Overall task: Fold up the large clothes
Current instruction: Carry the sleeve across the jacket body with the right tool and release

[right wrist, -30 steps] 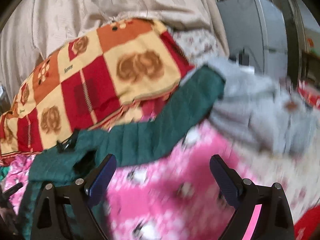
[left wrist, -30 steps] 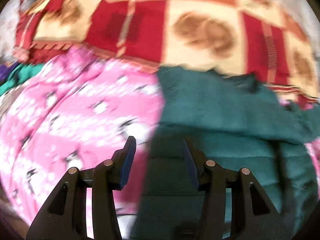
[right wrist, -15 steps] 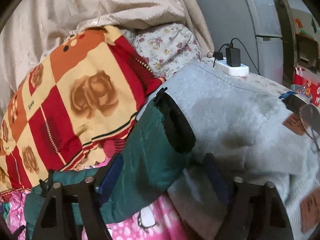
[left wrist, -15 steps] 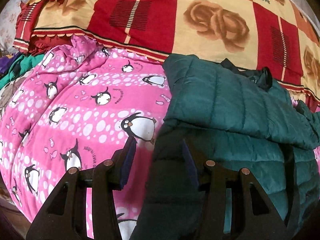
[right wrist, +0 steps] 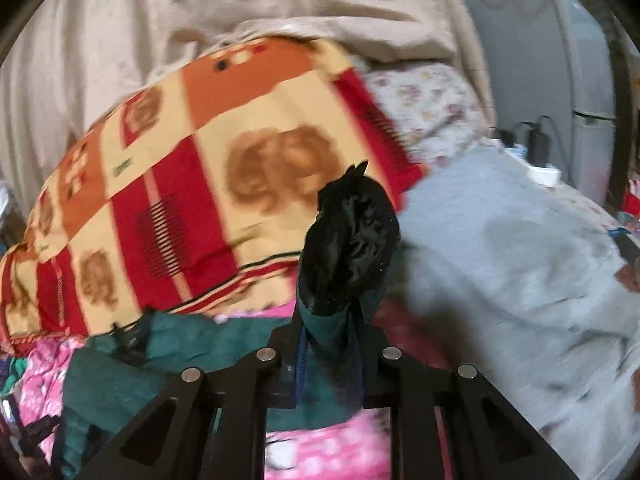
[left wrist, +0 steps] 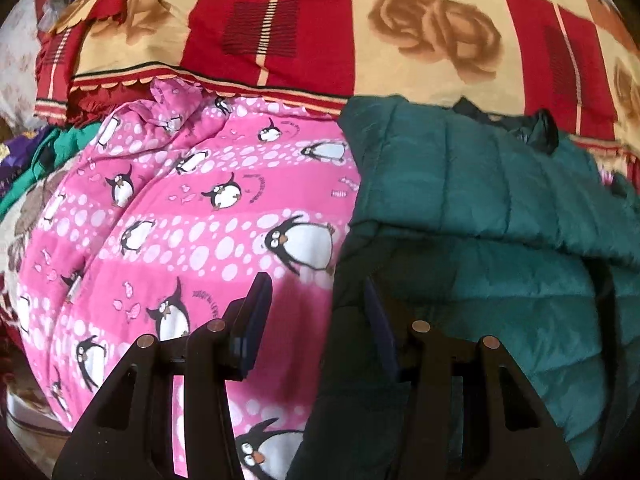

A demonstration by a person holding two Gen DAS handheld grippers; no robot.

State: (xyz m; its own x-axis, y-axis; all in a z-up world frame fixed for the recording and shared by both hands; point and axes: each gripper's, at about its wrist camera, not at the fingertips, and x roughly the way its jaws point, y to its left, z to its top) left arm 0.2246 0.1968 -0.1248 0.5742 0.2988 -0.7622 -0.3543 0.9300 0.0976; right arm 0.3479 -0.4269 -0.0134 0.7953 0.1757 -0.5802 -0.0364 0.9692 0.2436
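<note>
Partly folded: green puffer jacket point(left wrist: 500, 208) doubled over on penguin blanket point(left wrist: 192, 216). Right gripper point(right wrist: 330, 344) fingers just clenched on sleeve cuff point(right wrist: 352, 236); left gripper point(left wrist: 316, 320) fingers half-spread astride jacket edge, grip unclear. Sleeve fold left.

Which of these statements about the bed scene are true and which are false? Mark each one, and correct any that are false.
1. The right tongs are shut on the sleeve of the green jacket. True; they have just been closing on its black cuff end.
2. The green jacket lies on a plain white sheet. False; it lies on a pink penguin blanket.
3. The left tongs have a gap between the pads. True.
4. A grey garment lies to the right of the held sleeve. True.
5. The quilt behind the jacket is blue with stars. False; it is red, cream and orange with rose prints.
</note>
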